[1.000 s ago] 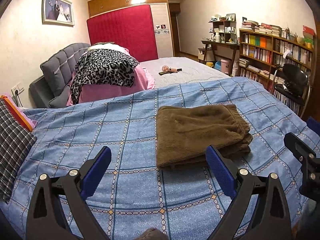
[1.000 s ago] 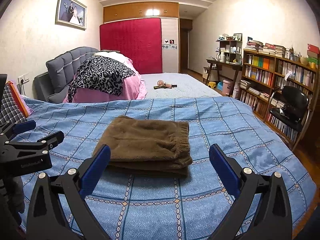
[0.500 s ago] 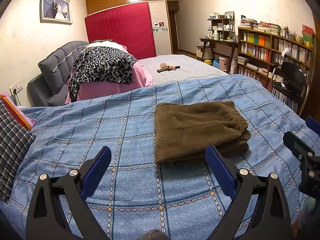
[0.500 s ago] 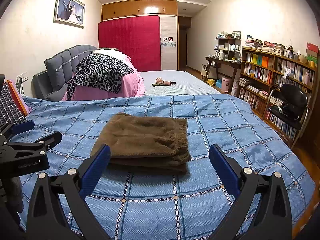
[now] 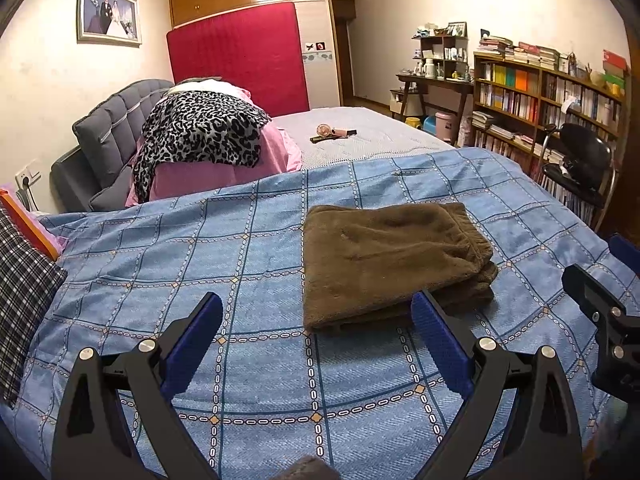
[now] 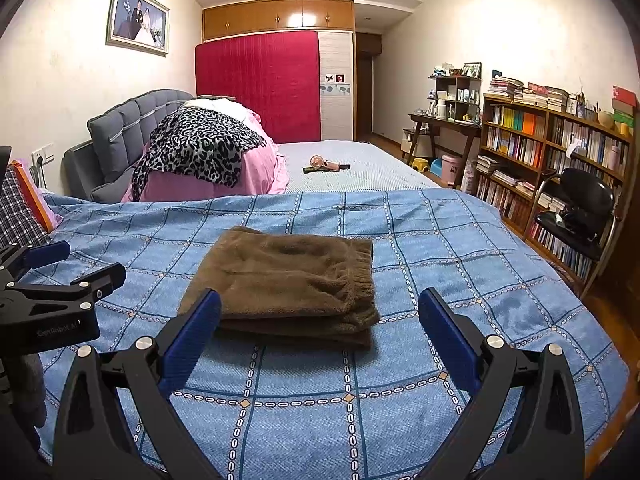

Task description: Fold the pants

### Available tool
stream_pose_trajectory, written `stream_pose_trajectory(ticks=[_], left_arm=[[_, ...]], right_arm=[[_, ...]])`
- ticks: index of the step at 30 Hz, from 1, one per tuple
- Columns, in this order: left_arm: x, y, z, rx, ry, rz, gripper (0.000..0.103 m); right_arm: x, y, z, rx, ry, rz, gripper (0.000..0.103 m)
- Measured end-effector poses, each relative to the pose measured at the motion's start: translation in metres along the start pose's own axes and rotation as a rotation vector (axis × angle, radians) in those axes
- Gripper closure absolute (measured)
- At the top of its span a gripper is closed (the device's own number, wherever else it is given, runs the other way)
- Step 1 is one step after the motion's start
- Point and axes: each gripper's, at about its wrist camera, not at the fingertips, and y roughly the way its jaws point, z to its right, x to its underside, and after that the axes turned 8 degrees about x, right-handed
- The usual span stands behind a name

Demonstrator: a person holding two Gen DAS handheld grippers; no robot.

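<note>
Fingers [image 5: 436,340] of the left gripper [image 5: 316,320] are spread wide, holding nothing. Right gripper [image 6: 320,320] likewise spread and unloaded. Both hang above the blue checked bedspread [image 6: 440,248]. Brown pants [image 6: 288,276] lie folded in a stacked rectangle on the bedspread, just beyond both grippers, elastic waistband facing right.

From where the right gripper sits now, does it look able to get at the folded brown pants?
Probably yes. The right gripper is open and empty, pointed straight at the folded brown pants, which lie flat on the blue bedspread. Nothing lies between them; the left gripper is off to the side.
</note>
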Motion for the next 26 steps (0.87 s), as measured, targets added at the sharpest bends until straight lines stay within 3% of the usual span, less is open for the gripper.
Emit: stream_pose_trajectory(ticks=[26], left_arm=[[0.015,0.022,-0.014,0.005,-0.047,-0.073,0.009]], right_arm=[[0.012,0.031,0.001,0.007,0.01,-0.08,0.003]])
